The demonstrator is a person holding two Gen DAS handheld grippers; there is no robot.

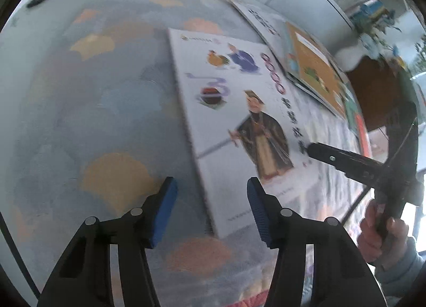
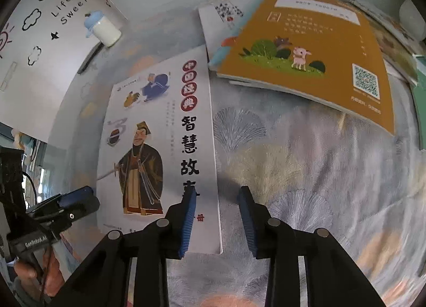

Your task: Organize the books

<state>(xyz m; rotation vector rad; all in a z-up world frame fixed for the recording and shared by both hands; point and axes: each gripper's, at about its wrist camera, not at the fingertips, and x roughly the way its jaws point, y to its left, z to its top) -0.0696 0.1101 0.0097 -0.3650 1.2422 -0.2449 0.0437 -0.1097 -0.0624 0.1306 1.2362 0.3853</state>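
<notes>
I hold both claws, left claw (image 1: 210,208) and right claw (image 2: 217,223), open astride the white book (image 2: 159,147) edges, ready to lift it.

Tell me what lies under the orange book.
The orange book rests on a white booklet whose QR-coded corner sticks out, plus the patterned tablecloth. The booklet's remainder is covered.
</notes>
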